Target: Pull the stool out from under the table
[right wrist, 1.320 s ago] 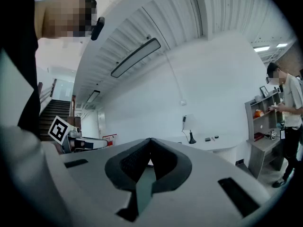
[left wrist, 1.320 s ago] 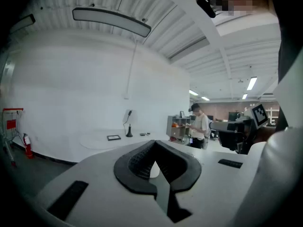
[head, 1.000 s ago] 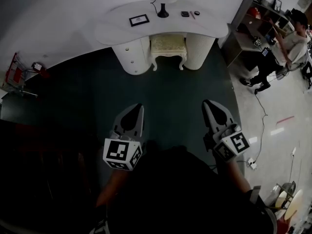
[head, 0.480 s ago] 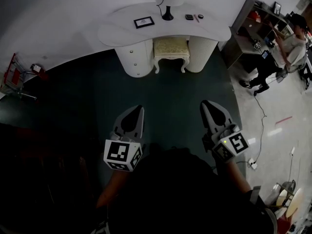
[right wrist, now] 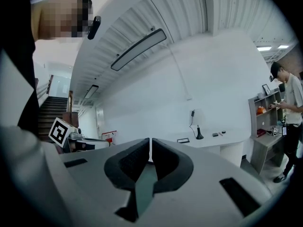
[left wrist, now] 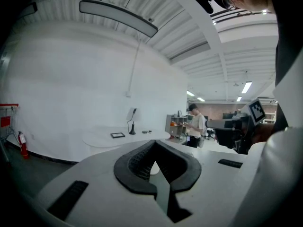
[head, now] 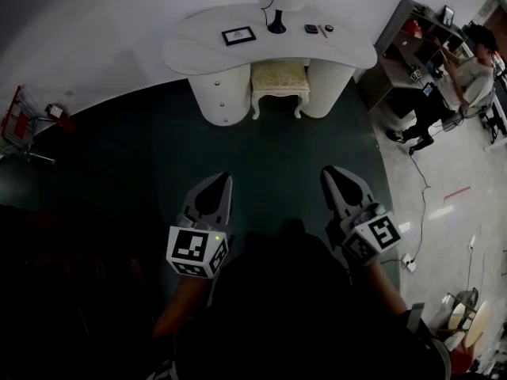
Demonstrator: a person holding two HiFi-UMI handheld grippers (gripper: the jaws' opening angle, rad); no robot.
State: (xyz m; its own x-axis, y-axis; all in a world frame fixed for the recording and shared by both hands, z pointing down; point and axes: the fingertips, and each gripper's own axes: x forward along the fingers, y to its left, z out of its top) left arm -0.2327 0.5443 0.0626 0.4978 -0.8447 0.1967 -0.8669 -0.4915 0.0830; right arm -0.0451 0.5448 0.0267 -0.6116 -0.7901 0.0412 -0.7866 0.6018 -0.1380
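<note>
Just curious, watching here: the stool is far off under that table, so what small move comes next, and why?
Probably step closer to the table. The stool sits tucked between its two pedestals, across dark floor, while the left claw and right claw are both shut, empty and well short of it. Opening them can likely wait.

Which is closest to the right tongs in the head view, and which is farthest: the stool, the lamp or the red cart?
From the right tongs:
1. Stool, ahead, tucked under the table.
2. Lamp, behind the stool, at the back of the tabletop.
3. Red cart, far off to the left.
</note>
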